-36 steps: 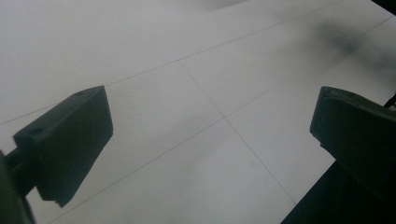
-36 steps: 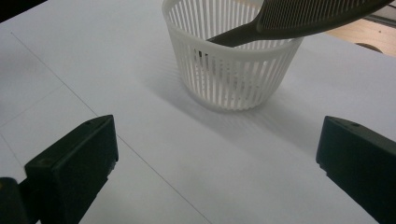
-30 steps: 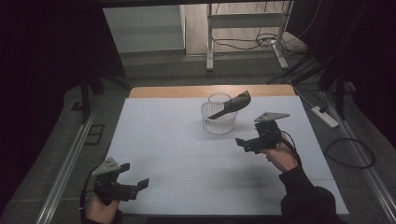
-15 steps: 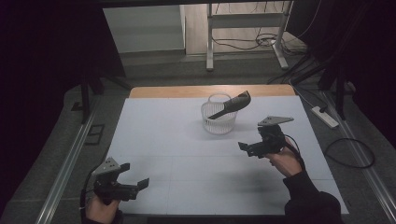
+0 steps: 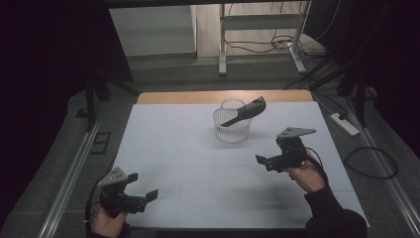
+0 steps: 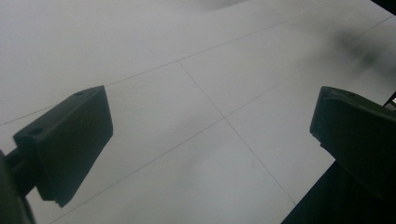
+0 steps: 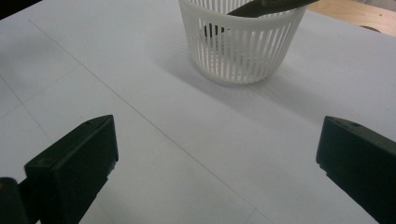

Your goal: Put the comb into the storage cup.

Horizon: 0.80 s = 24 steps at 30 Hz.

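White sheeting covers the counter, with a strip of bare wood along its far edge. Toward the far edge, a little right of centre, stands a white slotted basket, and a dark long-handled utensil lies in it, its long axis tilted, low end inside the basket and upper end jutting over the rim toward the far right corner. The right hand-held gripper hovers near the right edge with jaws spread wide and nothing between them; the basket lies ahead of it, toward the far edge, so this hand is much the nearer. The left hand-held gripper waits at the near left corner, well apart, jaws likewise released.
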Available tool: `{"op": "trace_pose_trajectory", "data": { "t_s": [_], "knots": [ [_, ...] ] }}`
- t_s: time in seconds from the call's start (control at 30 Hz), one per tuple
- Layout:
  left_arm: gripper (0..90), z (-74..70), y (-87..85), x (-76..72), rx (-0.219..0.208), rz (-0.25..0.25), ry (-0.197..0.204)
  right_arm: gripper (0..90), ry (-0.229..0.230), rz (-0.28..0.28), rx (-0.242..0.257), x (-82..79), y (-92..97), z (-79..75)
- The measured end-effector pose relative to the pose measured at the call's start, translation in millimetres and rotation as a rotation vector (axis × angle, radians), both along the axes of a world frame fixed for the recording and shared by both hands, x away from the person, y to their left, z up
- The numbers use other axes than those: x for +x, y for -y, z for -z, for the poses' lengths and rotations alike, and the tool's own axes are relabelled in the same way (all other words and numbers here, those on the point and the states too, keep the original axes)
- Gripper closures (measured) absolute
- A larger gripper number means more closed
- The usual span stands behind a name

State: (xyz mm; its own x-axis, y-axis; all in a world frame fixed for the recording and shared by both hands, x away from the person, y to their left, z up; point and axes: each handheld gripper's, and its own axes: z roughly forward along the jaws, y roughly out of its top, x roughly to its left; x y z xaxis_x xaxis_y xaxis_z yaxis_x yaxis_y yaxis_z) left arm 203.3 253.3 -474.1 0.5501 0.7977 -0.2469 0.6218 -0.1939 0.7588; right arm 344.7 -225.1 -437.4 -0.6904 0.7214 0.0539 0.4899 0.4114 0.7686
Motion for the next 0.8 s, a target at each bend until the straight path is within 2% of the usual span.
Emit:
{"op": "trace_pose_trajectory", "data": {
  "t_s": [0.6, 0.8],
  "knots": [
    [0.0, 0.0, -0.3, -0.1, -0.003, -0.001, 0.001, 0.0, 0.000, -0.019, 0.011, -14.9, 12.1, 2.3],
    [0.0, -0.2, -0.5, -0.4, -0.004, -0.003, 0.004, 0.0, -0.013, -0.015, 0.008, -19.4, 15.5, 3.4]
  ]
}}
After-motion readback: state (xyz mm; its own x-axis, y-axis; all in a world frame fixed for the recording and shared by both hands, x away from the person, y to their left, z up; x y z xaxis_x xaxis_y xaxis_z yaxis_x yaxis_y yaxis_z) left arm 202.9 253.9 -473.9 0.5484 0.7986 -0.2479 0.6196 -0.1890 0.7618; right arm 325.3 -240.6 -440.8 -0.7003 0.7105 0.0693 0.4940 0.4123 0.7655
